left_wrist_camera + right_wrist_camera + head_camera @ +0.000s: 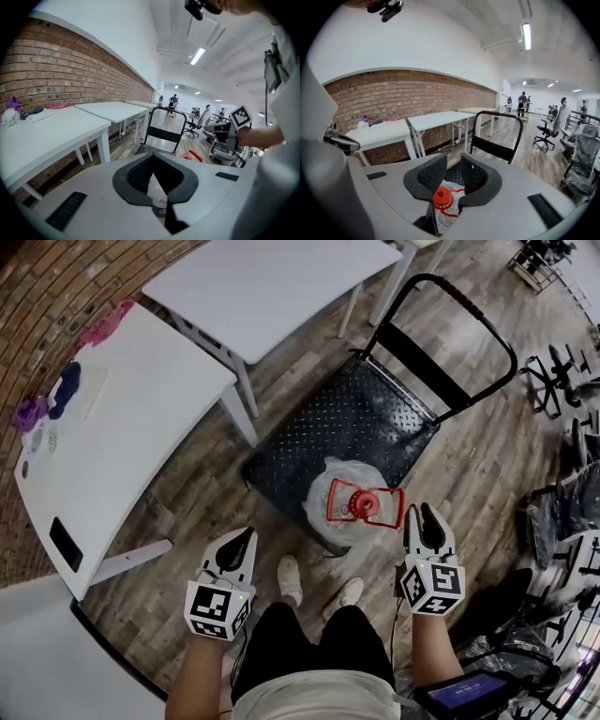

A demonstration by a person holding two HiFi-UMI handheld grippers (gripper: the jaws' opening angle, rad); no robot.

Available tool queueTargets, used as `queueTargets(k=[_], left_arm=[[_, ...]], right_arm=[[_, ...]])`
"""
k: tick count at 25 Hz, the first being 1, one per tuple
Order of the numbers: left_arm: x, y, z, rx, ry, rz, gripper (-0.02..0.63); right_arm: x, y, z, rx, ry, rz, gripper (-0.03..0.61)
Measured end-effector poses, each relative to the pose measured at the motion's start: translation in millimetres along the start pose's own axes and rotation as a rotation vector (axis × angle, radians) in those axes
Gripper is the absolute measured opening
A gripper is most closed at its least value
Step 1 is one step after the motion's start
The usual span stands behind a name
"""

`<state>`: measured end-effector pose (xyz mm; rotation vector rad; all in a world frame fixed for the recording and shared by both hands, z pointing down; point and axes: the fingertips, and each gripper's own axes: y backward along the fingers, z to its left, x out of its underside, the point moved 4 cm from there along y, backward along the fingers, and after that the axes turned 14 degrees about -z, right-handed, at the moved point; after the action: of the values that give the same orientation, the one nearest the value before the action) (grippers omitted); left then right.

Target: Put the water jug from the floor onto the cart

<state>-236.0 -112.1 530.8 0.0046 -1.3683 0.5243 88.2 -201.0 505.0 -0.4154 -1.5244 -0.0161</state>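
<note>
Right hand-held gripper (451, 159) is pinching the water jug (323, 495) by its red handle (366, 487), right at the cart's (347, 418) near edge. Left hand-held gripper (153, 158) is pressed together and empty, off the cart's near-left corner, over the floor (178, 587).

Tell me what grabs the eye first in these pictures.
The clear water jug with its bright red cap and red handle, at the near edge of the black cart, between the left gripper and the right gripper. Next, the white tables beside the brick wall at the head view's left.
</note>
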Motion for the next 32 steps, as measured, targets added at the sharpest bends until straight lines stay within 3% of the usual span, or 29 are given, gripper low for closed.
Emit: queueTargets(k=[3,7,16,32], left_arm=[[-18.1,1.1,-8.7,0.053,-0.023,-0.024,0.0],[-44.7,10.0,-24.3,0.114,-0.047,-0.064,0.0],[-77.3,42.0,-63.4,0.132,-0.067,-0.143,0.0],[-97.6,141.0,-167.2,0.139,-0.142,-0.241,-0.001]], right_arm=[[-29.6,31.6,-11.3,0.07,-0.016,-0.054,0.041],[-61.3,69.2,-14.8,0.112,0.004,-0.11,0.006],[-96.1,143.7,-32.6,0.157,-0.001,-0.193,0.005],[-92.8,300.0,-50.7,0.159,-0.014,-0.309,0.003]])
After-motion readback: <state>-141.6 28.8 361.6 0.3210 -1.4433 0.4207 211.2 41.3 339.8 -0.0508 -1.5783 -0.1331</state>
